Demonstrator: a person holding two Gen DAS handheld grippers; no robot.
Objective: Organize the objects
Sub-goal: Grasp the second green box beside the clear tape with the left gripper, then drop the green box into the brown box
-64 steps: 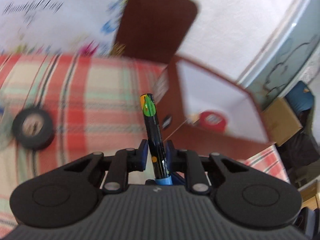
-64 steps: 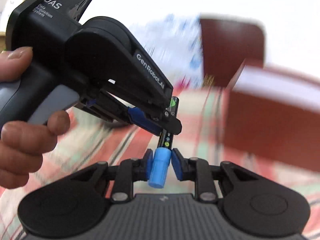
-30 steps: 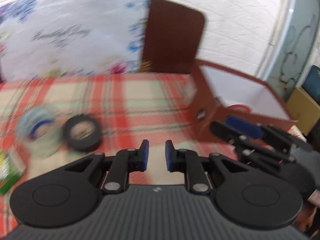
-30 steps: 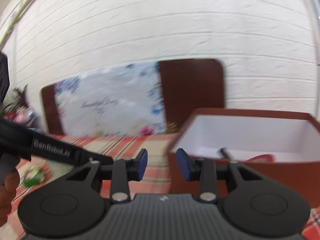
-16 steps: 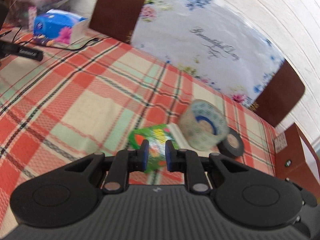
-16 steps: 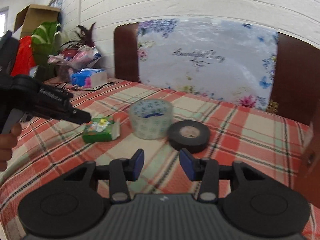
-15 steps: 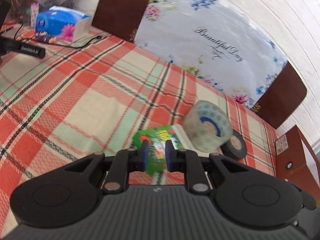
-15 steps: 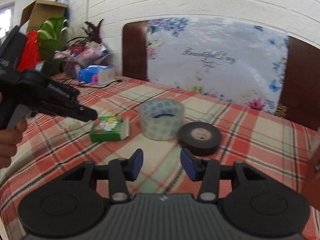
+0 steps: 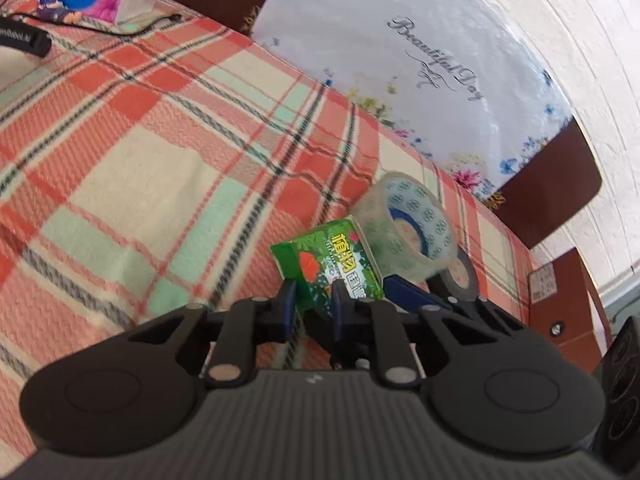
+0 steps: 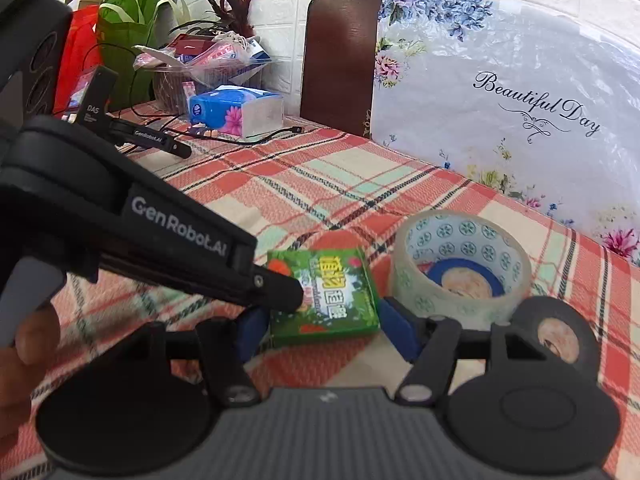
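Observation:
A small green box (image 10: 328, 292) with yellow print lies on the plaid tablecloth; it also shows in the left wrist view (image 9: 332, 264). My right gripper (image 10: 324, 330) is open wide, its blue pads on either side of the box's near end. My left gripper (image 9: 312, 306) has a narrow gap and sits at the box's near corner; its tip (image 10: 276, 294) rests over the box's left side in the right wrist view. A clear tape roll (image 10: 460, 264) stands just right of the box, with a black tape roll (image 10: 556, 328) beside it.
A brown box (image 9: 568, 300) stands at the right edge. A blue tissue pack (image 10: 236, 114), cables, a spare gripper (image 10: 136, 132) and bags crowd the far left. A floral sheet (image 10: 520, 100) and dark chair backs (image 10: 340, 60) line the wall.
Both grippers have moved in on the green box. The right gripper has opened wider and now straddles it. The left gripper's tip has come down over the box's left side.

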